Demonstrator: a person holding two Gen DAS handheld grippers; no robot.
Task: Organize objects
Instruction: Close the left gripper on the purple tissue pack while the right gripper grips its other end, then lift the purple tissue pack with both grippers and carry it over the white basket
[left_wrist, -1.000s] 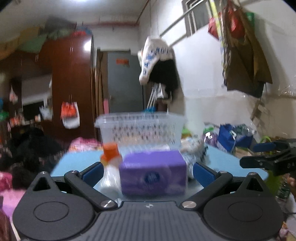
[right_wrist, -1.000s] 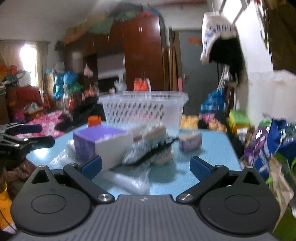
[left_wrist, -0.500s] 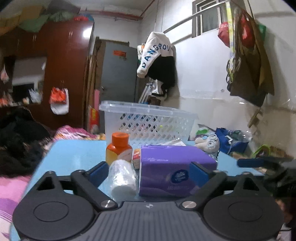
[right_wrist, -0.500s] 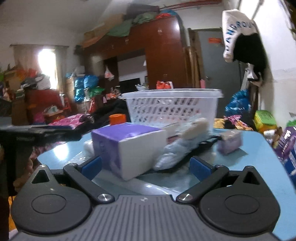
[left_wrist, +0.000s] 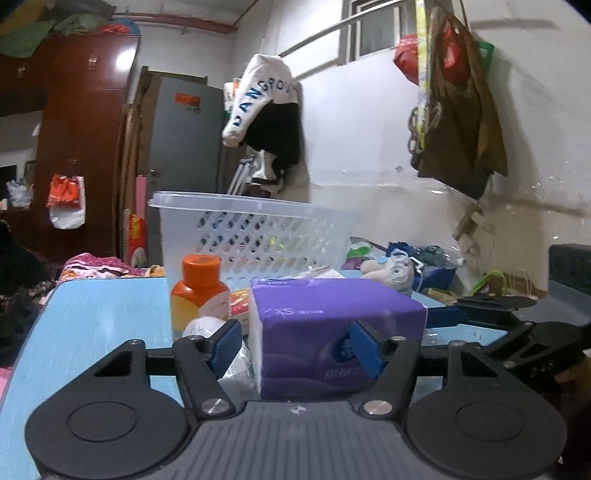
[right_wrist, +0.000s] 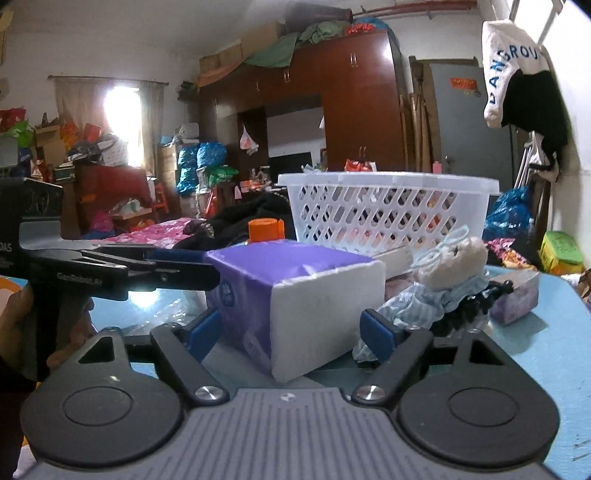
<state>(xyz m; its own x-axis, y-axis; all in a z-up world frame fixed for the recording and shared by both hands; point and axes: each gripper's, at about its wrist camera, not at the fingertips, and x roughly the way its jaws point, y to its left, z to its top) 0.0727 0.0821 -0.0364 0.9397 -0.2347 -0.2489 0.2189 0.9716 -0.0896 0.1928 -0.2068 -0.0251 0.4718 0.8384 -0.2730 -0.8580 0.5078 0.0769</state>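
Note:
A purple tissue pack (left_wrist: 332, 332) lies on the blue table (left_wrist: 103, 317). My left gripper (left_wrist: 295, 347) is open around it, one pad on each side, and I cannot tell whether the pads touch it. My right gripper (right_wrist: 291, 332) is open too, its jaws astride the pack's white end (right_wrist: 325, 314). Each gripper shows in the other's view, the right one (left_wrist: 480, 314) and the left one (right_wrist: 147, 273). A white perforated basket (left_wrist: 255, 236) stands behind the pack. An orange-capped bottle (left_wrist: 197, 291) and a white roll (left_wrist: 207, 328) stand to the pack's left.
A small doll in pale blue (right_wrist: 436, 288), a black comb (right_wrist: 469, 310) and a small purple box (right_wrist: 517, 299) lie on the table's right part. Clear plastic wrap (right_wrist: 155, 317) lies near the front. A cluttered room with a wardrobe (right_wrist: 343, 103) surrounds the table.
Both grippers have moved in closer to the tissue pack, and their jaws have narrowed around it. The left view has swung so the bottle and roll show to its left.

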